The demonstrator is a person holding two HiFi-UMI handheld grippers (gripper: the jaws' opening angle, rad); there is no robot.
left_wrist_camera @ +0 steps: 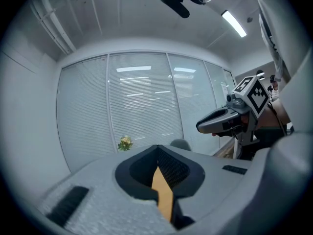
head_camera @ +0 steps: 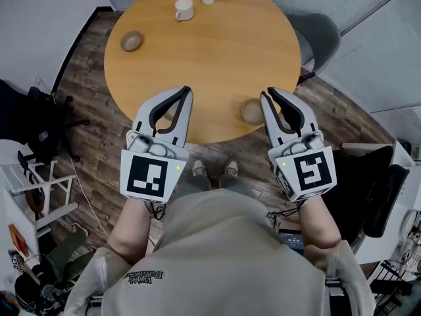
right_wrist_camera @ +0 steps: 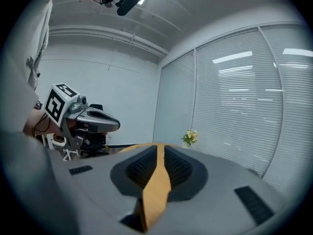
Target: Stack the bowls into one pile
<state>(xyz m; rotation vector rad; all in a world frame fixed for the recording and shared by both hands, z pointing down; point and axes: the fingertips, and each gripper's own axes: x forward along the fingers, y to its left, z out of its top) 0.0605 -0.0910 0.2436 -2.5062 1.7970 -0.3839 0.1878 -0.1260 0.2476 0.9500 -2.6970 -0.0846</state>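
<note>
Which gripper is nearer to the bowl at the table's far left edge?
Left. The left gripper sits below-right of the bowl in the head view; the right gripper is much farther right.

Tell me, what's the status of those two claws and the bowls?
Left gripper shut, empty. Right gripper shut, empty. Bowls unstacked: far bowl up left, near bowl beside right gripper. Mug beyond, not between them.

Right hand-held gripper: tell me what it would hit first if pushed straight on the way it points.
Probably the bare round table: the right hand-held gripper tilts slightly down over it, wood showing through its closed jaws' slit. The near bowl sits left of that line.
</note>
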